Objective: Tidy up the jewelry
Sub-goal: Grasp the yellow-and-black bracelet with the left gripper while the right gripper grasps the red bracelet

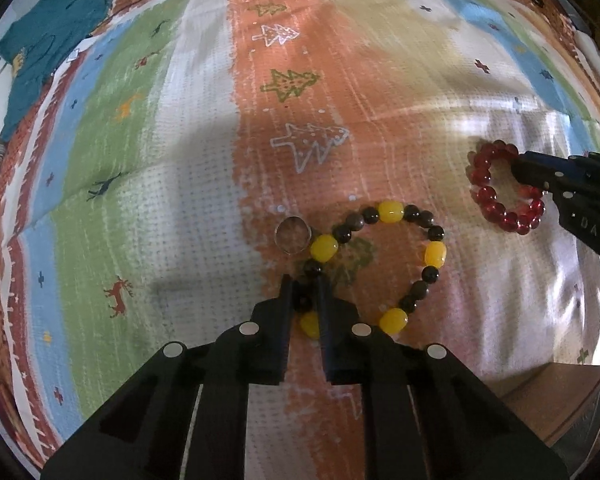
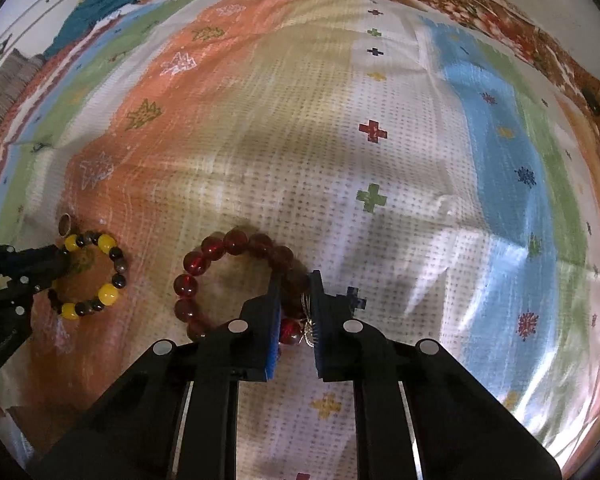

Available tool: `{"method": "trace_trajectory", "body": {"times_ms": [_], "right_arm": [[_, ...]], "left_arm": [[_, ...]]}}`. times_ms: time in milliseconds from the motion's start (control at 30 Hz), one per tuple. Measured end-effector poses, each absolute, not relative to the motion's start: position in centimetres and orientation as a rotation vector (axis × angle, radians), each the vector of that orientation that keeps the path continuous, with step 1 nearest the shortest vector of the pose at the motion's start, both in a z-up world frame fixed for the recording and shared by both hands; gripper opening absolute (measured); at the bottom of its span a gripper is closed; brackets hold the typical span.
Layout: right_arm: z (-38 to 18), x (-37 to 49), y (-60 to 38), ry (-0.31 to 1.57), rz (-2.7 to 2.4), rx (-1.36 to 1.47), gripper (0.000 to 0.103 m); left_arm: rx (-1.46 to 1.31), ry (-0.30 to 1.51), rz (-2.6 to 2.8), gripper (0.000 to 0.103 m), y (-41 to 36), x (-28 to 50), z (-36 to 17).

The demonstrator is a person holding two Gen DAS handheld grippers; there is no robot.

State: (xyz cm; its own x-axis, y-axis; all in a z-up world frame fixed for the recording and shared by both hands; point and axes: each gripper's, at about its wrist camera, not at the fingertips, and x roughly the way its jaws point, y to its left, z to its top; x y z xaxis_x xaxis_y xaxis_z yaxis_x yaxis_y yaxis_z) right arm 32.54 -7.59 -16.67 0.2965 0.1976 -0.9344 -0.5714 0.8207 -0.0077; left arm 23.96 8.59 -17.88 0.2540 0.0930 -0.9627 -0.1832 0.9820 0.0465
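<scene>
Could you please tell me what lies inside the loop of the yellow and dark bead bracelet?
Inside the yellow and dark bead bracelet only the patterned blanket shows, with a green motif. The left gripper covers its near beads.

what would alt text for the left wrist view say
The left gripper is closed on a dark bead of the yellow and dark bead bracelet, which lies on a colourful patterned cloth. A metal ring rests beside the bracelet, and at right the right gripper pinches a red bead bracelet.

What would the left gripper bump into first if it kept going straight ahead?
Probably nothing new: the left gripper is already shut on the yellow and dark bead bracelet. Straight beyond lies only the patterned cloth; the silver ring sits slightly left.
</scene>
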Motion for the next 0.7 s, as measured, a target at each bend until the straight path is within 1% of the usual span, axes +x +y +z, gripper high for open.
{"method": "trace_trajectory", "body": {"times_ms": [100, 333, 600, 667, 700], "right_arm": [[-16.4, 32.6, -8.0, 1.170, 0.530, -0.346, 0.014], [-15.2, 31.8, -8.3, 1.152, 0.541, -0.338, 0.014], [-15.1, 31.5, -8.8, 1.168, 0.525, -0.334, 0.014], [-15.2, 31.7, -8.8, 1.174, 0.507, -0.341, 0.015], [-15.2, 31.7, -8.9, 1.173, 0.505, -0.340, 0.020]], "left_arm": [[-0.099, 1.295, 0.172, 0.010, 8.4, 23.7, -17.4], [-0.114, 1.225, 0.141, 0.010, 7.2, 23.3, -14.5], [-0.112, 1.216, 0.123, 0.010, 6.6, 23.2, -14.1], [-0.113, 1.218, 0.124, 0.010, 6.8, 23.1, -14.1], [-0.113, 1.218, 0.124, 0.010, 6.8, 23.1, -14.2]]}}
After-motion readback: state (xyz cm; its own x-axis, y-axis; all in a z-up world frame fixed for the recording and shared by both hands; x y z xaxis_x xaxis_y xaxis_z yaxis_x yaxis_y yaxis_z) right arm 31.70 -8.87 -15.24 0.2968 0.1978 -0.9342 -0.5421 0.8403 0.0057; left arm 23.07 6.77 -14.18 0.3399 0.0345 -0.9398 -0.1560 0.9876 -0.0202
